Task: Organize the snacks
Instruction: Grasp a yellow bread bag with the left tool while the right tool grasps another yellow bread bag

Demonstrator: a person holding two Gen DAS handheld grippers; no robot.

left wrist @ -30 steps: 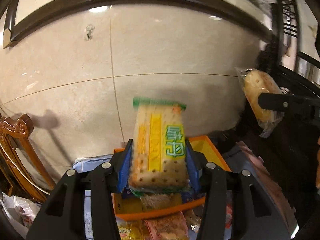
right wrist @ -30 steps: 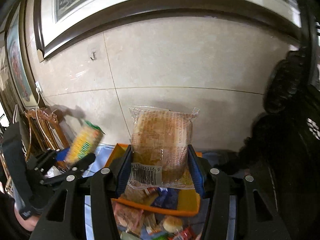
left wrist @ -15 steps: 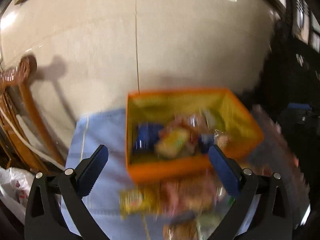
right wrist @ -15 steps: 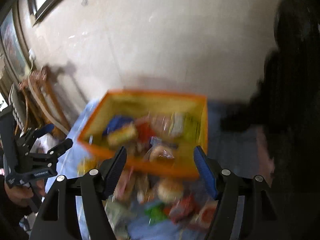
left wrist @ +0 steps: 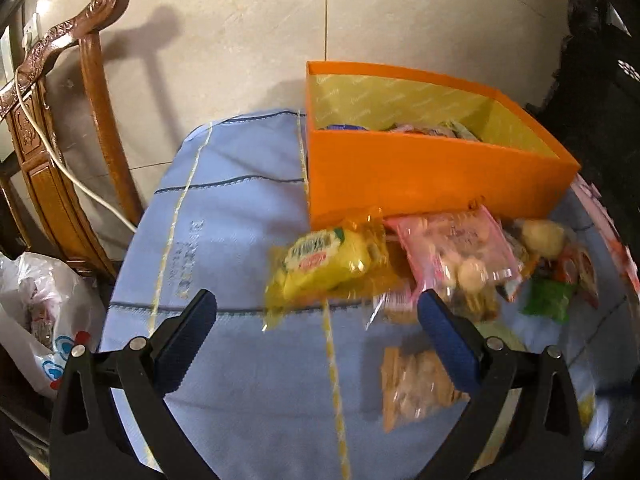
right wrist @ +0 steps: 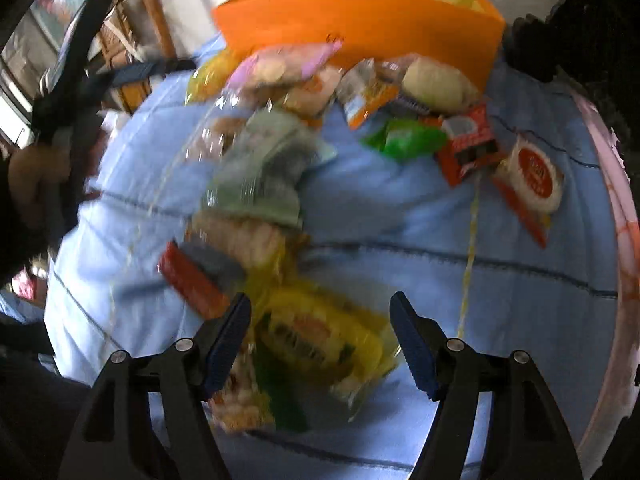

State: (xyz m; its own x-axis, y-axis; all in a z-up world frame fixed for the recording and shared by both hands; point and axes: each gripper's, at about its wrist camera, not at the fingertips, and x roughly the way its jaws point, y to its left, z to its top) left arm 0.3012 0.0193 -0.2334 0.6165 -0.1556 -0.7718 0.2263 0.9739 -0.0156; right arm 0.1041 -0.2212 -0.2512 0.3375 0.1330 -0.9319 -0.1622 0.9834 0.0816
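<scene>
An orange box (left wrist: 424, 172) with several snack packs inside stands at the back of the blue cloth; it also shows in the right wrist view (right wrist: 360, 12). My left gripper (left wrist: 316, 316) is open and empty, low over the cloth, just short of a yellow snack pack (left wrist: 328, 264) and a pink pack (left wrist: 456, 252). My right gripper (right wrist: 320, 320) is open and empty, with a yellow pack (right wrist: 320, 336) lying between its fingers on the cloth. Loose packs lie in front of the box, among them a green pack (right wrist: 408, 138) and a red pack (right wrist: 472, 146).
A carved wooden chair (left wrist: 68, 128) with a white cable stands left of the table. A white plastic bag (left wrist: 32, 312) lies below it. A clear biscuit pack (left wrist: 416, 388) lies by my left gripper's right finger. The pink table rim (right wrist: 624, 240) curves at the right.
Both grippers have let go of their packs into the box, opened, and dropped from above the box to the loose packs on the cloth.
</scene>
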